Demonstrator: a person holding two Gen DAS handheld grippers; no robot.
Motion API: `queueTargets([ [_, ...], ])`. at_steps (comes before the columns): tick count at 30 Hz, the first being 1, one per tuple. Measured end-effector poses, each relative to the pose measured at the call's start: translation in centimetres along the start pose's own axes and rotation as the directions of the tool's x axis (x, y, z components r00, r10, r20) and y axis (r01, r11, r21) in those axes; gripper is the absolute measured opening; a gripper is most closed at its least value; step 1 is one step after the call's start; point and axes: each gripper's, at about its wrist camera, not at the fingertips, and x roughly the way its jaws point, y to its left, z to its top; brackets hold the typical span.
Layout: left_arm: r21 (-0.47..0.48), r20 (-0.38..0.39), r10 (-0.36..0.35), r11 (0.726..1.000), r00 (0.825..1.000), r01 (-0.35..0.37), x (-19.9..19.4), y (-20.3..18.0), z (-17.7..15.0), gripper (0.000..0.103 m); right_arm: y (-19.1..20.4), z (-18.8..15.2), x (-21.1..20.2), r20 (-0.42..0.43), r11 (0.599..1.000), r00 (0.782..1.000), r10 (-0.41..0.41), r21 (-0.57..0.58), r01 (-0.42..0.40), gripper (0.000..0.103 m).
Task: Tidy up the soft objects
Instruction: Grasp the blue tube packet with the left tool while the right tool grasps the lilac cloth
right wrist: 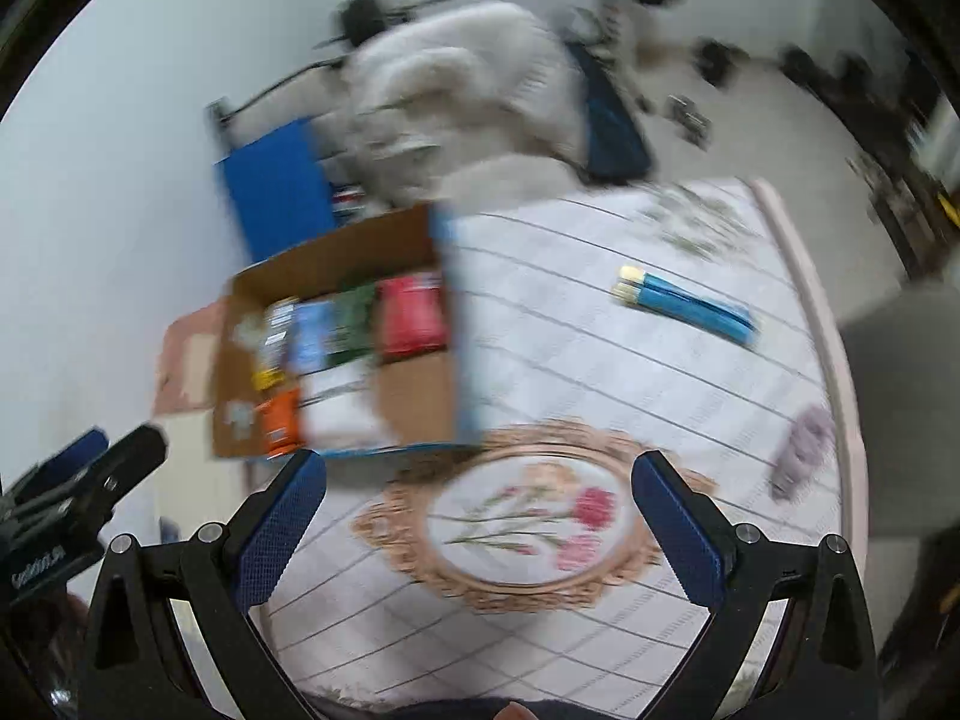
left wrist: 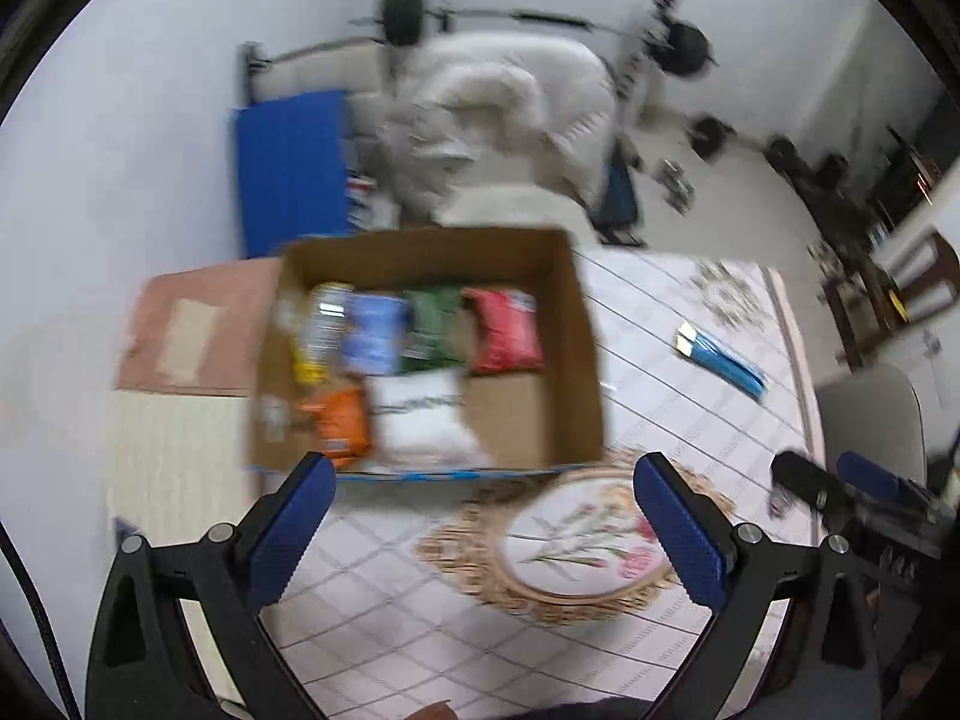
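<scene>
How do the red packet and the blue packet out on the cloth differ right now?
The red packet lies inside the cardboard box, in a row with other packs; the blue packet lies alone on the tablecloth, outside the box. The red packet looks short and plump, the blue packet long and slim. Neither is held: left gripper and right gripper are open.

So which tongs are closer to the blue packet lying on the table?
Right tongs. The blue packet lies ahead, slightly right of them. The left tongs sit farther left, facing the box.

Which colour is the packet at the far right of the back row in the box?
Red. The left wrist view shows it best.
</scene>
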Motion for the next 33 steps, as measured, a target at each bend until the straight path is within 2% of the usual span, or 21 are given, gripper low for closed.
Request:
queueTargets([
  [3,0.063,-0.064,0.006,0.998,0.998,-0.002,4.5,-5.8,0.6,0.102,-7.8,1.0,1.9,-0.029,0.985,0.993,-0.114,0.125,0.117,0.103],
  [5,0.096,-0.122,-0.003,0.995,0.993,0.015,7.9,-9.8,0.8,0.102,-13.3,1.4,3.3,-0.081,0.964,0.986,-0.148,0.21,0.162,0.103],
  [6,0.118,-0.167,-0.015,0.992,0.986,0.035,9.8,-12.2,0.8,0.102,-16.3,1.4,3.8,-0.101,0.951,0.984,-0.144,0.262,0.166,0.103],
  [7,0.138,-0.198,-0.029,0.989,0.98,0.057,11.3,-14.3,0.6,0.102,-19.1,1.4,3.9,-0.1,0.931,0.976,-0.196,0.293,0.217,0.103],
  [8,0.16,-0.228,-0.041,0.984,0.973,0.079,12.8,-16.6,0.4,0.102,-21.2,1.3,4.1,-0.111,0.921,0.973,-0.203,0.316,0.228,0.103],
  [11,0.237,-0.309,-0.026,0.966,0.951,0.104,17.1,-23.5,-0.5,0.102,-28.0,0.7,4.7,-0.159,0.884,0.959,-0.233,0.377,0.277,0.103],
  [12,0.253,-0.34,-0.028,0.96,0.94,0.12,18.8,-25.5,-0.8,0.102,-30.1,0.5,4.8,-0.17,0.873,0.958,-0.229,0.398,0.28,0.103],
  [14,0.268,-0.392,0.008,0.958,0.92,0.106,22.0,-28.5,-1.3,0.102,-33.8,-0.1,5.5,-0.2,0.851,0.954,-0.221,0.439,0.289,0.103],
  [16,0.252,-0.428,0.005,0.961,0.904,0.114,23.7,-29.5,-1.7,0.102,-36.3,-1.0,7.0,-0.212,0.838,0.959,-0.187,0.475,0.268,0.103],
  [17,0.251,-0.435,0.012,0.962,0.901,0.108,24.4,-30.0,-2.0,0.102,-37.3,-1.2,8.0,-0.22,0.837,0.963,-0.153,0.49,0.245,0.103],
  [20,0.302,-0.412,0.073,0.951,0.908,0.061,25.3,-30.5,-2.7,0.102,-39.5,-2.1,12.1,-0.251,0.825,0.968,-0.004,0.547,0.145,0.1],
  [21,0.308,-0.41,0.081,0.95,0.909,0.055,25.5,-30.5,-2.8,0.102,-39.7,-2.3,13.4,-0.258,0.823,0.965,0.038,0.556,0.117,0.096],
  [23,0.315,-0.409,0.099,0.948,0.907,0.039,25.9,-30.6,-3.1,0.102,-39.7,-2.5,16.1,-0.298,0.823,0.952,0.073,0.558,0.111,0.08],
  [25,0.305,-0.417,0.107,0.952,0.903,0.028,26.3,-30.3,-3.0,0.102,-39.4,-2.4,18.3,-0.343,0.837,0.934,0.099,0.536,0.108,0.053],
  [26,0.283,-0.427,0.1,0.959,0.899,0.027,26.5,-30.0,-2.8,0.102,-39.1,-2.4,19.0,-0.365,0.849,0.927,0.087,0.514,0.123,0.049],
  [28,0.19,-0.476,0.043,0.98,0.878,0.055,27.3,-29.1,-1.6,0.102,-38.4,-2.0,19.6,-0.374,0.868,0.926,0.048,0.474,0.147,0.046],
  [30,-0.01,-0.54,-0.1,0.994,0.836,0.112,28.6,-27.5,0.5,0.102,-38.2,-1.7,19.7,-0.37,0.872,0.928,0.04,0.466,0.148,0.045],
  [31,-0.126,-0.544,-0.179,0.983,0.82,0.131,29.1,-26.7,1.7,0.101,-38.2,-1.6,19.7,-0.367,0.872,0.93,0.039,0.467,0.148,0.045],
  [33,-0.3,-0.516,-0.287,0.943,0.807,0.144,30.1,-25.5,4.1,0.1,-38.3,-1.3,19.6,-0.361,0.869,0.932,0.035,0.471,0.15,0.045],
])
